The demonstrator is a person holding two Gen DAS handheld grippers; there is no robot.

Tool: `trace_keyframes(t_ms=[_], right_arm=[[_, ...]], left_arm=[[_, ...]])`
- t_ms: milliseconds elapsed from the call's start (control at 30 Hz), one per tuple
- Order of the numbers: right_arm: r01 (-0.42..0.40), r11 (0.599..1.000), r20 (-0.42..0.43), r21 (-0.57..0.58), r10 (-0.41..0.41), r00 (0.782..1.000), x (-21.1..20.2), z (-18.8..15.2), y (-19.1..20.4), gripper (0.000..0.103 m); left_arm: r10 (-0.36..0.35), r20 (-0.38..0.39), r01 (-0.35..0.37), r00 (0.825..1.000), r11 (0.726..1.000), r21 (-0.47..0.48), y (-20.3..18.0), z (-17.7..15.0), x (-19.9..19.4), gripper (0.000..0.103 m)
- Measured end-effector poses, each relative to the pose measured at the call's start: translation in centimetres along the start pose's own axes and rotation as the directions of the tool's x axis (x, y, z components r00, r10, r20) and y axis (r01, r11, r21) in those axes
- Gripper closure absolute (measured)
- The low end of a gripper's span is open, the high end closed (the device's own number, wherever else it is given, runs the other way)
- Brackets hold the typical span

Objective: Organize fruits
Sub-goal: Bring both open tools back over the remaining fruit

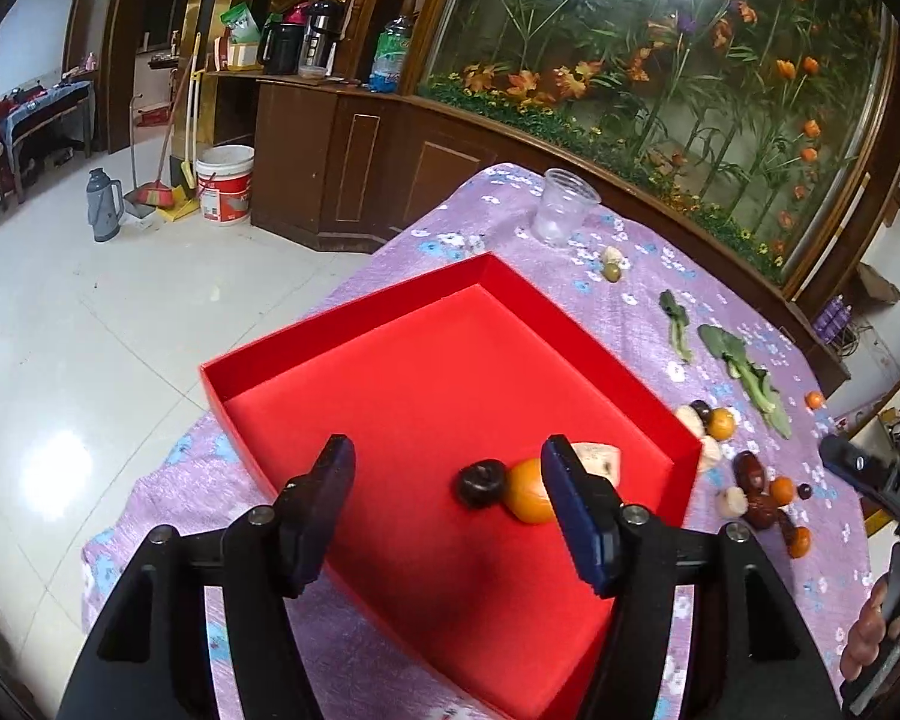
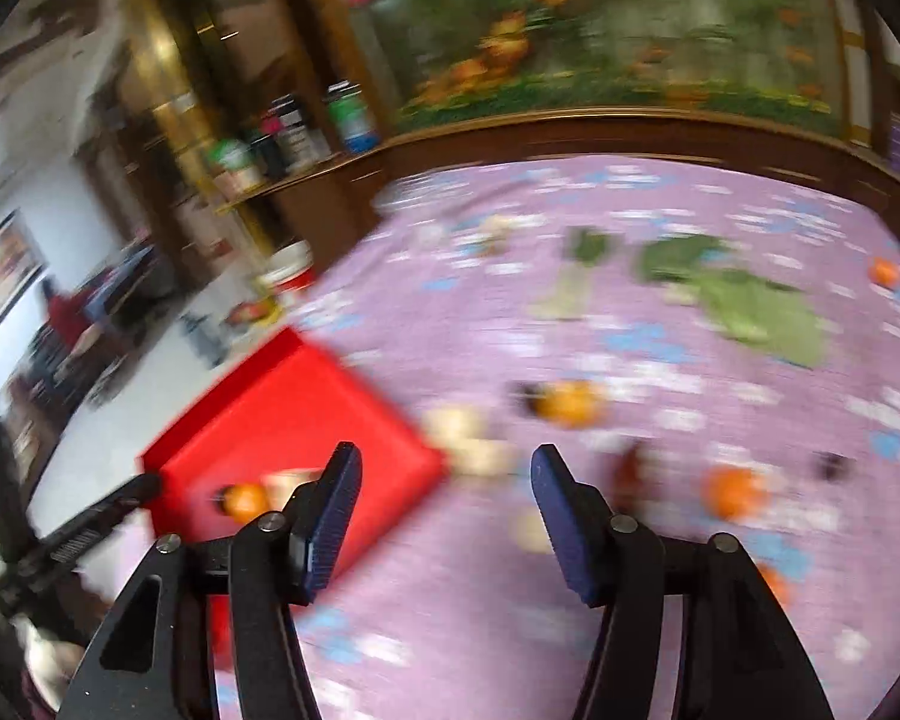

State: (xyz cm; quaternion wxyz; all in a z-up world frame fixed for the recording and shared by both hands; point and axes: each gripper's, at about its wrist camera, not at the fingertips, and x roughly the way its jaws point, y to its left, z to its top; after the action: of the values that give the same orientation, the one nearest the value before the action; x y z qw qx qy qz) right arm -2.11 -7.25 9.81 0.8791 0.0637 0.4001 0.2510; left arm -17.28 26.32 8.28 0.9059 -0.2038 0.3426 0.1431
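Observation:
A red box (image 1: 426,372) lies on the purple flowered cloth (image 1: 630,252). In it rest a dark round fruit (image 1: 480,483), an orange (image 1: 528,492) and a pale fruit piece (image 1: 600,459). My left gripper (image 1: 450,450) hovers open over the box with nothing between its fingers. To the right of the box lies a cluster of small oranges (image 1: 723,422), red dates (image 1: 750,471) and pale pieces (image 1: 735,503). The right wrist view is blurred: my right gripper (image 2: 447,456) stands open and empty above the cloth, by the red box (image 2: 294,420), with oranges (image 2: 735,492) ahead.
A clear plastic cup (image 1: 561,207) stands at the table's far side, with a green olive-like fruit (image 1: 613,271) near it. Green leafy stalks (image 1: 744,372) lie on the cloth, and a lone orange (image 1: 815,400) sits beyond them. A wooden cabinet and a flower display stand behind the table.

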Motion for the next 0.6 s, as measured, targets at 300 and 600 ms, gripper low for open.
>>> trace_keyframes(t_ms=[300,600], right_arm=[[0.128,0.978,-0.051,0.162,-0.121,0.991,-2.8,-4.3,-11.1,0.039],[0.074,0.988,-0.045,0.133,-0.069,0.997,-2.1,-5.5,-11.8,0.039]], left_arm=[[-0.075,-0.048,0.081,0.996,0.988,0.128,-6.5,-1.3,0.4,0.038],[-0.121,-0.142,0.153,0.982,0.957,0.245,-12.8,-3.4,2.1,0.037]])
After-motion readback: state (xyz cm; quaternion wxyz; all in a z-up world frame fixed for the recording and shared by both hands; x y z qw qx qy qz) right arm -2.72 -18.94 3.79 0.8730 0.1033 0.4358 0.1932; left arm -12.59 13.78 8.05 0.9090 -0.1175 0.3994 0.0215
